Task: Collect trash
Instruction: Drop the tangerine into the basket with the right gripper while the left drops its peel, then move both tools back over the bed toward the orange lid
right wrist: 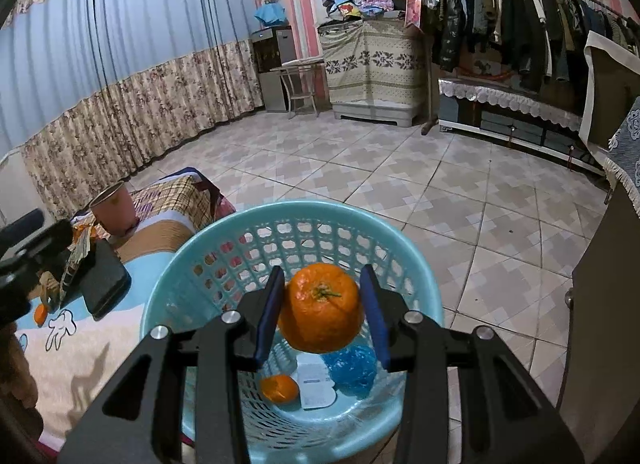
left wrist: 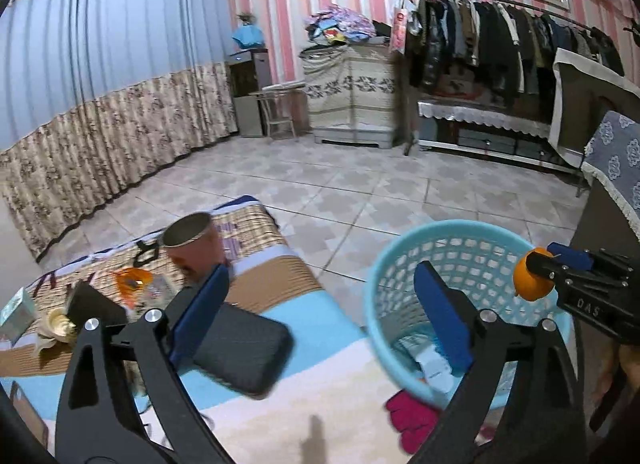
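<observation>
Orange (right wrist: 322, 308) clamped in my right gripper (right wrist: 322, 310) above the blue basket (right wrist: 192, 252); my left gripper (left wrist: 320, 312), jaws apart and empty, angled down beside basket.

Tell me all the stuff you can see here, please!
Basket: one, light blue, on the floor beside the bed.
Orange: one, orange, held above the basket.
Orange piece: one, orange, at the basket's bottom.
Blue bag: one, crumpled, in the basket.
White packet: one, in the basket.
Cup: one, pinkish with a metal rim, on the bed.
Black case: one, on the bed.
Bed cover: one, blue, brown and cream.
Curtain: one, blue over floral, left wall.
Clothes rack: one, dark coats, right wall.
Left tongs: open, empty, over the bed's edge.
Right tongs: shut on the orange.
</observation>
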`<state>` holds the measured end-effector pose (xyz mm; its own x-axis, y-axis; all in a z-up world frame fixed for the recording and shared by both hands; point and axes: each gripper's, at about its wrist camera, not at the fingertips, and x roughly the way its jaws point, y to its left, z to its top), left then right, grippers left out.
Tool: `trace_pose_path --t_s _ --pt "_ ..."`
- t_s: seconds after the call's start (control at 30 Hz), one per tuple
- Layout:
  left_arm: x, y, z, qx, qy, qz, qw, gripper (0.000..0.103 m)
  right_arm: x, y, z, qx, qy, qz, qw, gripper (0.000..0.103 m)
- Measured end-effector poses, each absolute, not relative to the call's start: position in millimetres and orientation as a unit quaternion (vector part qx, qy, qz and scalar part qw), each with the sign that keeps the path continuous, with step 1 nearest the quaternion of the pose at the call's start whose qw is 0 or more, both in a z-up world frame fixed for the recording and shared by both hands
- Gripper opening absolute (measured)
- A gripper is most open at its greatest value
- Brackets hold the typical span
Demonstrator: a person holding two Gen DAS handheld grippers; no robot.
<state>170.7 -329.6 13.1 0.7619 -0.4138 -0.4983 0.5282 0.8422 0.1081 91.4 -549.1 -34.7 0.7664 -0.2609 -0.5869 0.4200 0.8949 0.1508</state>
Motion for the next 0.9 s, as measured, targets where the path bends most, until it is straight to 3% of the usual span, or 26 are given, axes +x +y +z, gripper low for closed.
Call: trace_pose_path --t_s 0.17,0.23,0.27,0.4,0.6,0.9 --pt "170.7 -305.4 18.0 0.122 0.226 -0.234 0.938 0.094 100.9 -545.2 -32.7 0.142 0.284 -0.192 0.929 0.042" --pt "171.4 -295.1 20.4 0.119 0.224 -0.229 0.940 0.094 102.7 -543.3 -29.7 0.143 0.277 -0.197 0.929 0.062" --pt "171.8 -288.3 21.9 0.116 0.222 -0.224 0.942 0.096 102.3 -542.0 -27.4 0.145 0.271 -0.200 0.930 0.077" --pt "172.8 -269.1 26.2 0.113 0.215 -0.208 0.948 0.097 102.4 -533.6 -17.2 0.137 0.259 -0.209 0.933 0.086" --pt "173.1 -228.9 37.3 0.103 0.207 -0.188 0.955 0.098 102.2 -509.8 -3.3 0.114 0.249 -0.211 0.938 0.095" --pt "176.6 -147.3 28.9 0.095 0.222 -0.136 0.961 0.098 116.7 -457.3 -3.8 0.129 0.242 -0.187 0.943 0.097"
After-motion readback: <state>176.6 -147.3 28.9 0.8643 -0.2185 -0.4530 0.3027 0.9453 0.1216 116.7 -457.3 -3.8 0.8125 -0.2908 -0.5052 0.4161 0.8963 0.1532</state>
